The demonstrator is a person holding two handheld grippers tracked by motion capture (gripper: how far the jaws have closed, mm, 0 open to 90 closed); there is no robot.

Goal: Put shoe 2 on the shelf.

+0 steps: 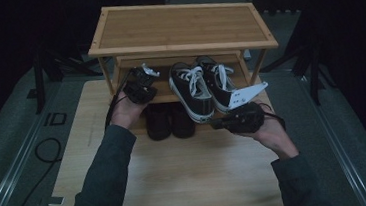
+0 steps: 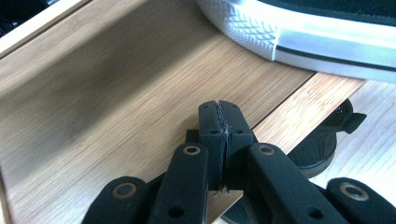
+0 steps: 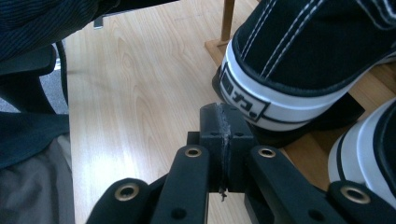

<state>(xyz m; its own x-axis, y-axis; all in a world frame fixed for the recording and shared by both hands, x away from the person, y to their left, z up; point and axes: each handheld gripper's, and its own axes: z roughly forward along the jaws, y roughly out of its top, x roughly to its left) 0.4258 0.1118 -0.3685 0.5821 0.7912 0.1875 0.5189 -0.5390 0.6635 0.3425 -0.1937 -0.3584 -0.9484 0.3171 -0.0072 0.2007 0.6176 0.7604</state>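
A pair of black canvas sneakers with white soles and laces, the left one [image 1: 192, 92] and the right one [image 1: 219, 82], stands on the middle shelf [image 1: 163, 95] of a wooden shoe rack. My left gripper [image 1: 141, 81] hovers over the shelf's bare left part, shut and empty [image 2: 219, 112], with a sneaker's white sole [image 2: 303, 32] just beyond it. My right gripper [image 1: 215, 124] lies level in front of the shelf, pointing left. Its jaws are shut on nothing [image 3: 222, 114], close beside a sneaker's heel [image 3: 299, 60], which hangs over the shelf edge.
The rack's top shelf [image 1: 179, 25] overhangs the middle one. A pair of dark shoes [image 1: 170, 120] sits under the middle shelf on the light wooden table [image 1: 177, 174]. A black cable [image 1: 44, 150] loops on the grey floor at left.
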